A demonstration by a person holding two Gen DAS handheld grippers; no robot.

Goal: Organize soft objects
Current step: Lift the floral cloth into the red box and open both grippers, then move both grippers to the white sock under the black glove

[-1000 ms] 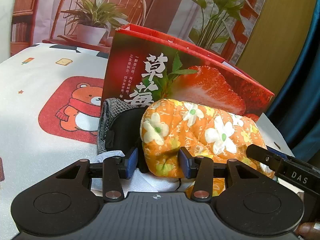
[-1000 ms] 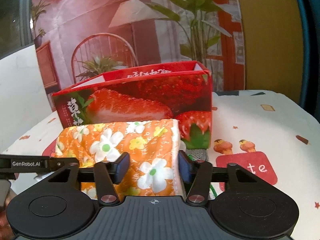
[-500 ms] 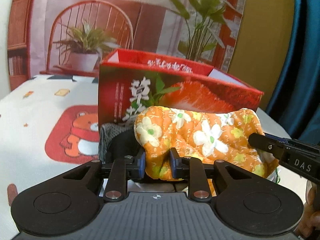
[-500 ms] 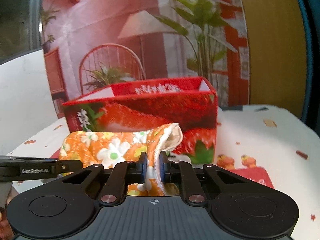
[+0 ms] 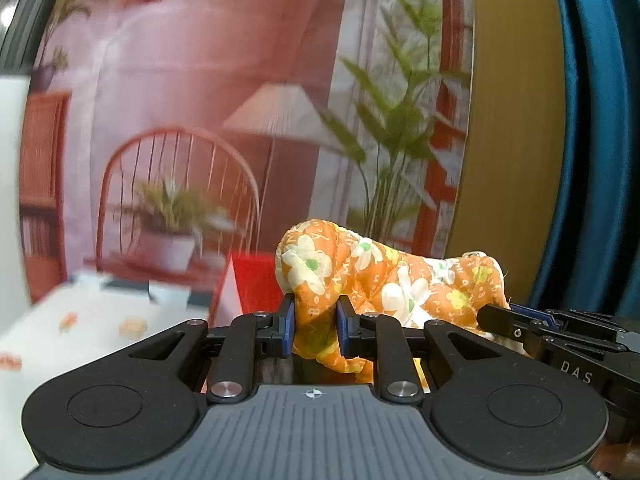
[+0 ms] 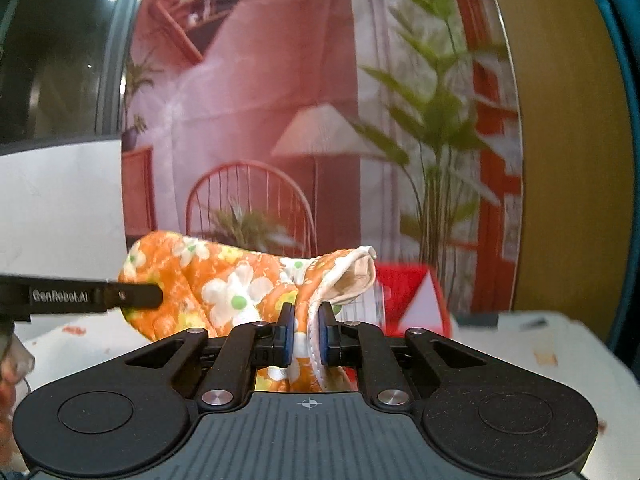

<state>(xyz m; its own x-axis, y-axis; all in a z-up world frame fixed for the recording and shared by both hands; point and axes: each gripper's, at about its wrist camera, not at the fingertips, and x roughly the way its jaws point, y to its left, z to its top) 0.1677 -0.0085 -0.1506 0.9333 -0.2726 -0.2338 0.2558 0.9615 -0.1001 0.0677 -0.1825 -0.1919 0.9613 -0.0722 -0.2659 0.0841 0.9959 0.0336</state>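
Note:
An orange quilted cloth with white flowers (image 5: 384, 280) hangs in the air between both grippers. My left gripper (image 5: 316, 334) is shut on its left end. My right gripper (image 6: 307, 338) is shut on its right end, where the cream lining and white hem (image 6: 352, 276) show. The cloth (image 6: 224, 280) sags a little in the middle. Only the top corner of the red strawberry box (image 5: 250, 280) shows behind the cloth; it also shows in the right wrist view (image 6: 412, 300). The other soft items seen earlier are out of sight.
A white printed tablecloth (image 5: 80, 320) lies below, also seen in the right wrist view (image 6: 540, 344). A printed backdrop with a chair, a lamp and plants (image 5: 240, 140) stands behind. A blue curtain (image 5: 592, 160) hangs at the right.
Both grippers closed on the ends of the orange cloth and lifted it well above the table. The box has dropped low in both views, and the grey and white items have left view.

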